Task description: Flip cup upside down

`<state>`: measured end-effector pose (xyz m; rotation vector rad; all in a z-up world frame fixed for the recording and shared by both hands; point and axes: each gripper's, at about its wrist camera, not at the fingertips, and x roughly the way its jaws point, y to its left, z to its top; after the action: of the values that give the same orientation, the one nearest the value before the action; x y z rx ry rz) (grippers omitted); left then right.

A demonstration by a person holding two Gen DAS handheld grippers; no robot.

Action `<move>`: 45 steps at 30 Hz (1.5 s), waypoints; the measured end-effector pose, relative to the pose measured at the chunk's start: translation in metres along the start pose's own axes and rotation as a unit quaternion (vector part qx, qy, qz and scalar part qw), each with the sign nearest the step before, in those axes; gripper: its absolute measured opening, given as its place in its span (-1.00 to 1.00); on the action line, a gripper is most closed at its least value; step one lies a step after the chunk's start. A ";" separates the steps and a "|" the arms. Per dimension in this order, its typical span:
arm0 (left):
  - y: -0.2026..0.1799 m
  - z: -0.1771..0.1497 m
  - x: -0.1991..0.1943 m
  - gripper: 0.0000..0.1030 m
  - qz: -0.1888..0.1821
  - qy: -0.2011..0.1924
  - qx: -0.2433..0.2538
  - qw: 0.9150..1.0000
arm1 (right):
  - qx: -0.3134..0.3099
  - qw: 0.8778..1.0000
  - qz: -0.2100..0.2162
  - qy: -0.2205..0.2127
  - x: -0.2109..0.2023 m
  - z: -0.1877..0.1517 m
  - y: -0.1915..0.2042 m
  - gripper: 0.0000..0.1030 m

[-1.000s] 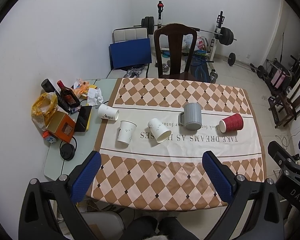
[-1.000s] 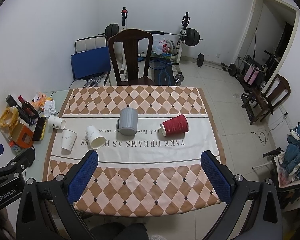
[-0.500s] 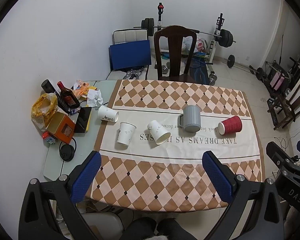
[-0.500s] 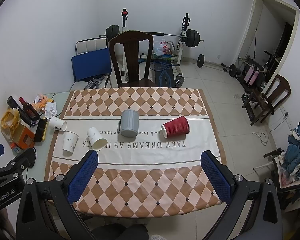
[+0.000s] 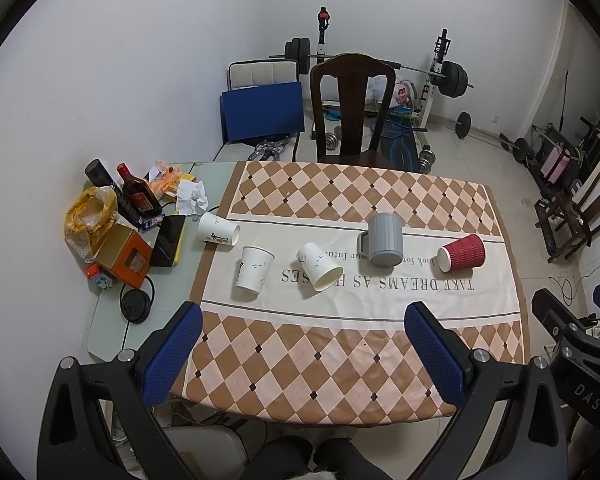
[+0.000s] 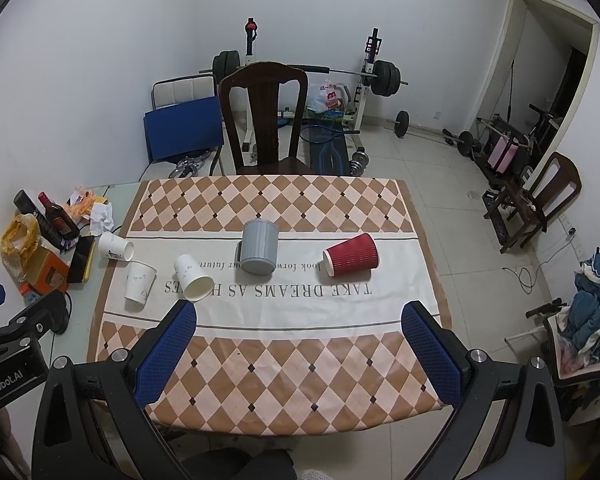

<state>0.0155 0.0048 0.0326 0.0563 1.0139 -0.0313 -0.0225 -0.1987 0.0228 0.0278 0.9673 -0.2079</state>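
Several cups lie in a row on the checked tablecloth (image 5: pixel 340 352). A red ribbed paper cup (image 5: pixel 462 253) (image 6: pixel 351 255) lies on its side at the right. A grey mug (image 5: pixel 384 239) (image 6: pixel 259 246) stands upside down in the middle. Three white paper cups are to the left: one on its side (image 5: pixel 319 266) (image 6: pixel 193 277), one mouth up and tilted (image 5: pixel 254 268) (image 6: pixel 140 281), one on its side at the cloth's edge (image 5: pixel 218 229) (image 6: pixel 116 245). My left gripper (image 5: pixel 302 354) and right gripper (image 6: pixel 300 354) are both open and empty, high above the table's near edge.
Clutter sits on the table's left end: bottles (image 5: pixel 138 196), a yellow bag (image 5: pixel 86 216), an orange box (image 5: pixel 126 256), a phone (image 5: pixel 169 234), crumpled paper (image 5: pixel 190 196). A dark wooden chair (image 5: pixel 352 108) stands behind the table. Weights and a barbell rack (image 5: pixel 440 76) line the far wall.
Both grippers have pulled back and up a little, so the table looks slightly smaller and farther. The cups have not moved. Both grippers stay open.
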 end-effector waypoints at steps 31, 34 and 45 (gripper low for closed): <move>0.049 0.006 0.109 1.00 0.088 0.071 -0.006 0.994 | -0.036 0.996 -0.006 0.082 0.121 -0.006 0.041 1.00; 0.073 -0.004 0.161 0.99 0.100 0.119 -0.011 0.988 | -0.046 0.991 0.003 0.129 0.180 -0.019 0.064 1.00; 0.109 -0.007 0.301 0.66 0.047 0.211 0.014 0.976 | -0.075 0.966 0.018 0.246 0.339 -0.079 0.151 0.75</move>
<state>0.1747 0.1144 -0.2228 0.1412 1.4356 0.0541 0.1280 -0.0964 -0.3101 -0.0449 1.4743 -0.0941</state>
